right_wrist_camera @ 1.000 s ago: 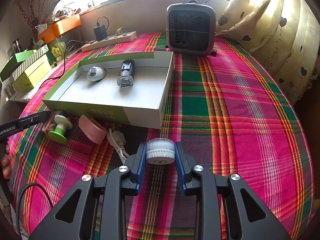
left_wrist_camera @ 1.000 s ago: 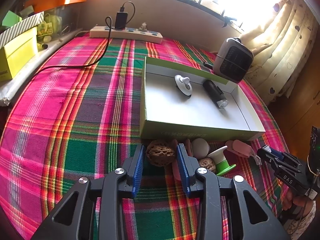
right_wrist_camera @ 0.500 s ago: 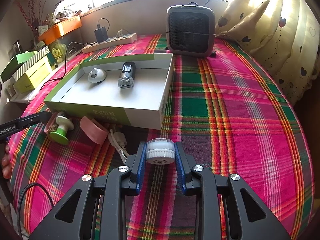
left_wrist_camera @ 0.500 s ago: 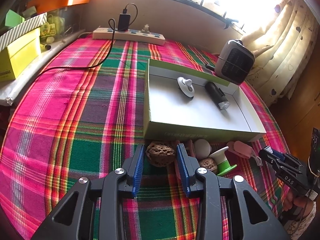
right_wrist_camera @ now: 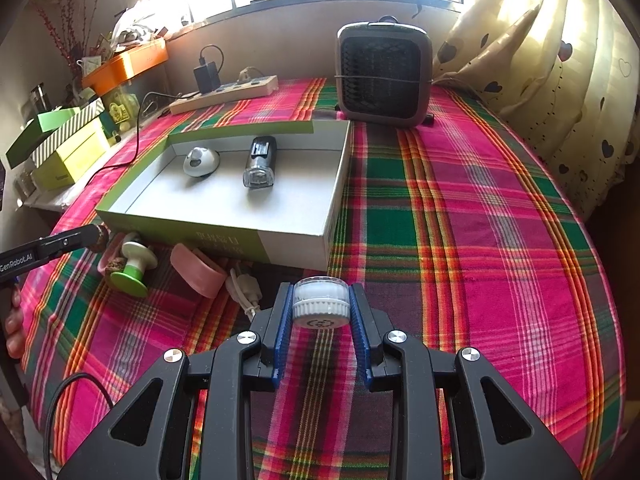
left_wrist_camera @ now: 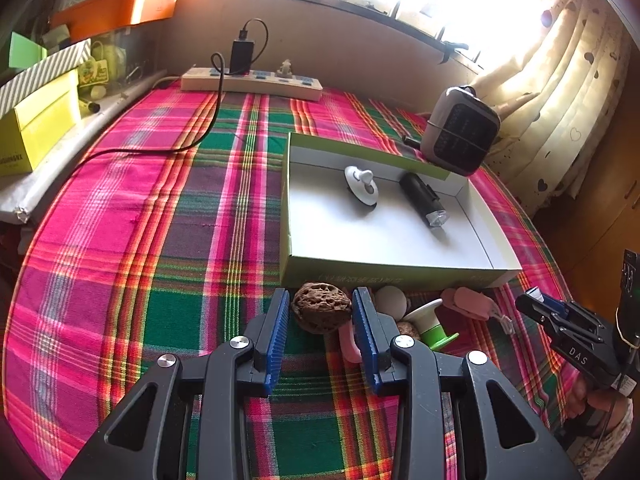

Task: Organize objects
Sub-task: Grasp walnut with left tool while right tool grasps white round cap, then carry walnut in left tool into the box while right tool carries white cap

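Wrinkled brown walnut [left_wrist_camera: 322, 307], white-capped jar [right_wrist_camera: 320, 302]

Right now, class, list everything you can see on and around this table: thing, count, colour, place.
box: 1, green and white, mid-table
torch: 1, black, in box
knob: 1, white, in box
walnut: 1, brown, between left fingers
jar: 1, white, in right gripper
stopper: 1, green and white, before box
case: 1, pink, before box
heater: 1, grey, behind box
power strip: 1, cream, far edge
left gripper: 1, black and blue
right gripper: 1, black and blue
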Motion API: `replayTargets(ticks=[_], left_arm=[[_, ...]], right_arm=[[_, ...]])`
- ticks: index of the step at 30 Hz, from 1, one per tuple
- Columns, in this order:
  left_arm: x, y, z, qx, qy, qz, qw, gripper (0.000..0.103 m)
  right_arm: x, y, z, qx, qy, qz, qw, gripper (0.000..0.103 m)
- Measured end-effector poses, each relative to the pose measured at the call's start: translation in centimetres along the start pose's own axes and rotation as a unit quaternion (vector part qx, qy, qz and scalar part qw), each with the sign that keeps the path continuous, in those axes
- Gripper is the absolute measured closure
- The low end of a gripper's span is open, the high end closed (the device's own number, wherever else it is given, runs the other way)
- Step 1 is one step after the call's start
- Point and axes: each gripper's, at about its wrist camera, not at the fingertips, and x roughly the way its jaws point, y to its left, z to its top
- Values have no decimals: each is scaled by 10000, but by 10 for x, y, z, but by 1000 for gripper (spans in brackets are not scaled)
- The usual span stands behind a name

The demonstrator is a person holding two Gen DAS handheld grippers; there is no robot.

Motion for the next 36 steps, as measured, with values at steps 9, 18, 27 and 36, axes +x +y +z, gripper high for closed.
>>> replayTargets(ticks=[9,18,27,36], left_arm=[[-6,-5,12,85,-125,-46,9999,72],[-1,-10,25,157,-184,-63,9997,72],[7,-14,41,232,-216,-80,9995,73],[27,-21,58,405,-133,-47,9991,73]], right_arm=[[-7,5,16,-99,-212,54,9997,74],[-6,15,37,-255,-375,153,9989,74],[3,21,55,-347,-404,175,9984,74],[25,21,74,-403,-297,160,9986,74]])
